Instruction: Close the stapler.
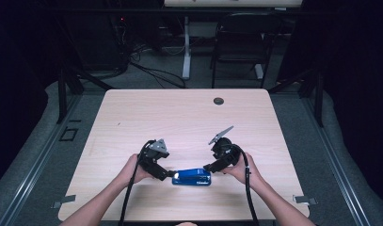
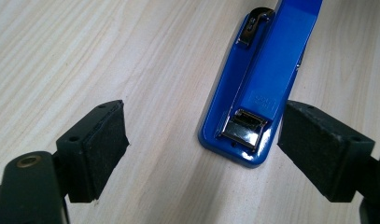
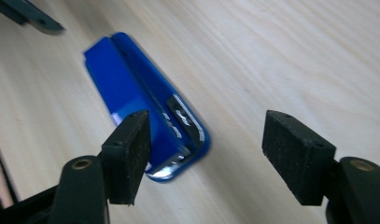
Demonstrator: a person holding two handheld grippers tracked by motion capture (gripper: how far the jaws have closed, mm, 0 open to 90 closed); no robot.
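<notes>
Stapler lies flat between my two wide-open, empty claws, left and right; an uneven pinch could skid it sideways

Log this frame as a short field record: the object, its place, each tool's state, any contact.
object: blue plastic stapler with metal parts, lying flat
surface: light wooden table, stapler near the person's edge
left tool: open, at one stapler end; one pad close beside it, no grip visible
right tool: open, at the other end, not clamped
background: black chair beyond the table
</notes>
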